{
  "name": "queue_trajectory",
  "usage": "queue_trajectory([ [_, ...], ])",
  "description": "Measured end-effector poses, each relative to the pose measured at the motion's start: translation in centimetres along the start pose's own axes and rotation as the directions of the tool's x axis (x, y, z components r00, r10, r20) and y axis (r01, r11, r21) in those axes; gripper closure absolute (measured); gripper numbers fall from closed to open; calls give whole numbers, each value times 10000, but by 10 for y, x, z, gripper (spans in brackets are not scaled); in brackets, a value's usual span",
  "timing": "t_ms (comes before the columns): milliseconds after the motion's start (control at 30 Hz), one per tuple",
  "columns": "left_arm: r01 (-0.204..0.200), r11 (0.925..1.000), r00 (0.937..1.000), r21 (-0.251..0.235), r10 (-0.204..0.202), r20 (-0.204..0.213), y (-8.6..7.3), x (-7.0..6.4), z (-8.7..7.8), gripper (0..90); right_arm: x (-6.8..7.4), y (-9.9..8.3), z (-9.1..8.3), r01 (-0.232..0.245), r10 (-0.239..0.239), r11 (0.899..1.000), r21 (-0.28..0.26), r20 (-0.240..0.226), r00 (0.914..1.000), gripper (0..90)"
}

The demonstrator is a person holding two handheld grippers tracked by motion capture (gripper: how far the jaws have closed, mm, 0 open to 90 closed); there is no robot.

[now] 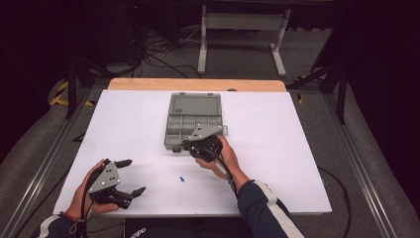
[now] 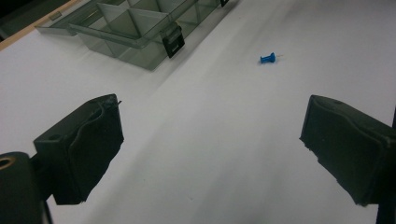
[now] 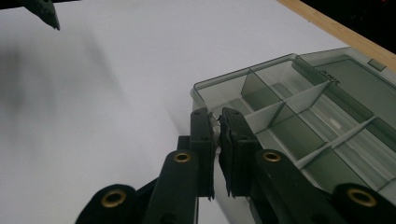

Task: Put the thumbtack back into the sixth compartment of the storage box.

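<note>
- The left gripper sits nearest the camera at the table's front left, its black fingers spread wide with nothing between them.
- The small blue pushpin lies on its side on the white table, to the right of those fingers and just ahead; its long axis runs roughly left-right in the high view, and the left gripper view shows the metal tip at the right end.
- The right gripper has its fingers nearly pressed together at the near corner of the open, smoky-grey clear plastic compartment box; I cannot tell whether they pinch a small pale thing or the rim.
- Both grippers lie about as near to the pin; the left looks freer to take it.
</note>
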State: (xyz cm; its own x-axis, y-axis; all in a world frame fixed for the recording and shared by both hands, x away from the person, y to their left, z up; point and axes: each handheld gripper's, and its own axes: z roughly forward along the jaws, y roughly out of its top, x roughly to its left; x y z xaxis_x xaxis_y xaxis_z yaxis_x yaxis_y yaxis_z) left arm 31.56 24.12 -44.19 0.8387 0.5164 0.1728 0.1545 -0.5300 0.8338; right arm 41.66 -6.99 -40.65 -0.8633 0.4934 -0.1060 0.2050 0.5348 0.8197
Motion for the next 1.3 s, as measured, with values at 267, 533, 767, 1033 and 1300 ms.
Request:
queue_trajectory([
  [267,-35,10000,10000,12,35,4,0,0,0,61,-5,6,5,-85,83,9999,70,184,9998,845],
  [533,-3,10000,10000,-1,3,52,0,-1,0,61,-13,10,8,-324,322,9995,49,404,9987,845],
  [767,-27,10000,10000,9,27,71,0,0,0,61,-20,13,12,-582,571,9982,130,722,9958,845],
  [1033,-19,10000,9999,10,19,115,0,0,0,61,-29,9,17,-933,902,9952,281,946,9914,844],
  [1300,-47,10000,9999,45,47,138,-1,0,1,61,-32,5,22,-1195,1148,9921,389,1057,9877,843],
])
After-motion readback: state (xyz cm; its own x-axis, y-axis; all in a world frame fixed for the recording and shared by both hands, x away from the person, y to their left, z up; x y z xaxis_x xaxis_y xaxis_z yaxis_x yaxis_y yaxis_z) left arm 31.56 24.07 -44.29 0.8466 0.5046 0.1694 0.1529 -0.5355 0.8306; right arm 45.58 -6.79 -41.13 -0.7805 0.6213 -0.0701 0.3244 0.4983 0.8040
